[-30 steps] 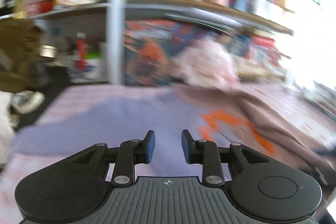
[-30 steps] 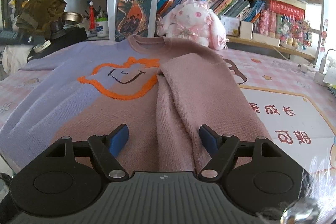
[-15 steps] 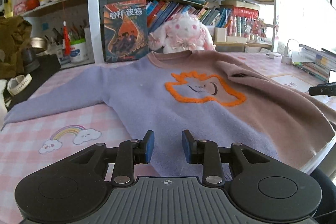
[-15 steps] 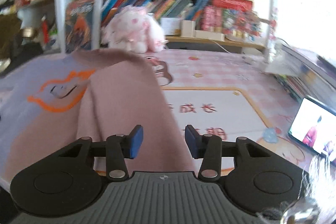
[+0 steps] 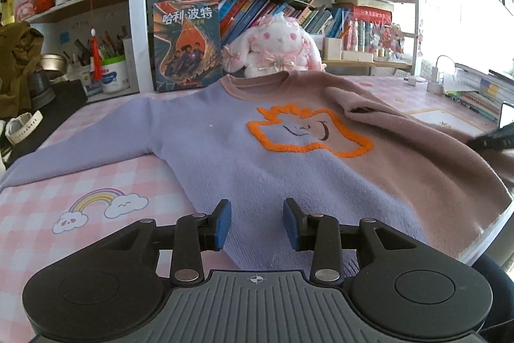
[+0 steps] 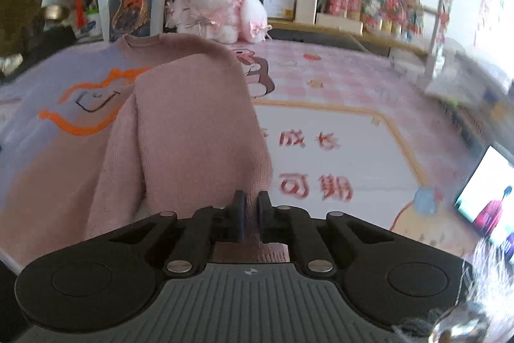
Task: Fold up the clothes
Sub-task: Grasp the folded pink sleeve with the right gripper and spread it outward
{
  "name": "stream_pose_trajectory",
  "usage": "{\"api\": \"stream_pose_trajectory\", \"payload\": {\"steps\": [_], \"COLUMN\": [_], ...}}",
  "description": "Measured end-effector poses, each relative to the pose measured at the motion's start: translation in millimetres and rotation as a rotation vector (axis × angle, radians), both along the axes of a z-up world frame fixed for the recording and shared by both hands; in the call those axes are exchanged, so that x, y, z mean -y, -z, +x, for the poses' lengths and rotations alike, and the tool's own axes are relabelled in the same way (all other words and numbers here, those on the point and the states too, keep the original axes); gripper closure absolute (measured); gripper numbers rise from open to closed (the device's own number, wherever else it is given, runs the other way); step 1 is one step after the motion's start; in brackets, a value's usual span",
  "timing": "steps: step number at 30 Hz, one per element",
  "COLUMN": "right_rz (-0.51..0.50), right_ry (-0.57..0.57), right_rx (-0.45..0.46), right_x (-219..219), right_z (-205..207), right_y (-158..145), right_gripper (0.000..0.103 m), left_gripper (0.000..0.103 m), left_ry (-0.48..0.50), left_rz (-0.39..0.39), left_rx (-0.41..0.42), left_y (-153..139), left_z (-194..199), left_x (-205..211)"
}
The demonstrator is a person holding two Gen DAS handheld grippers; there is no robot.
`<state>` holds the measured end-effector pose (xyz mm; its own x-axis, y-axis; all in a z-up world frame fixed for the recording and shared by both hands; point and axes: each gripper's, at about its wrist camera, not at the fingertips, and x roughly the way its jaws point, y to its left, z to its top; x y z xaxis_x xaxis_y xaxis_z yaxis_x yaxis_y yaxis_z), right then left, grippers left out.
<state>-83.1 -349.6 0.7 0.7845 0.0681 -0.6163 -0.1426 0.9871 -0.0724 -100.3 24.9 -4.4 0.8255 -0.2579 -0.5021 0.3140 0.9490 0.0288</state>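
Note:
A sweater, half purple [image 5: 225, 150] and half pink, with an orange outlined face, lies flat on the pink checked table. Its pink sleeve [image 6: 192, 124] is folded over the body. My right gripper [image 6: 251, 216] is shut on the pink hem at the sweater's lower right corner. My left gripper [image 5: 257, 224] is open and empty, just above the purple hem at the near edge. The purple sleeve [image 5: 80, 156] stretches out to the left. The right gripper shows as a dark shape at the right edge of the left wrist view [image 5: 494, 140].
A shelf with books [image 5: 257, 18], a plush rabbit [image 5: 276, 50] and a standing book [image 5: 186, 44] is behind the sweater. A phone [image 6: 485, 198] lies at the right. Cups and dark items [image 5: 48, 85] stand at the left. The table edge [image 5: 482, 243] is close.
The right gripper has shut on the sweater's pink hem after swinging right. The left gripper has swung round and steadied over the purple hem, and it stays open.

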Motion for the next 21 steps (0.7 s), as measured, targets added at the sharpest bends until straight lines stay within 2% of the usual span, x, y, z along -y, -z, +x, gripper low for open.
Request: {"api": "stream_pose_trajectory", "payload": {"steps": [7, 10, 13, 21], "right_rz": [-0.521, -0.694, -0.793, -0.918], "right_ry": [0.075, 0.102, 0.126, 0.163], "right_rx": [0.214, 0.232, 0.214, 0.150], "right_x": [-12, -5, 9, 33], "right_z": [46, 85, 121, 185], "right_y": [-22, -22, -19, 9], "right_gripper": [0.096, 0.096, 0.096, 0.096], "left_gripper": [0.067, 0.067, 0.067, 0.066], "left_ry": [0.000, -0.003, -0.008, -0.016], "left_rz": [-0.003, 0.005, 0.007, 0.031], "left_rx": [-0.012, -0.016, -0.022, -0.035], "left_y": [0, 0, -1, -2], "left_z": [2, 3, 4, 7], "left_x": [0, 2, 3, 8]}}
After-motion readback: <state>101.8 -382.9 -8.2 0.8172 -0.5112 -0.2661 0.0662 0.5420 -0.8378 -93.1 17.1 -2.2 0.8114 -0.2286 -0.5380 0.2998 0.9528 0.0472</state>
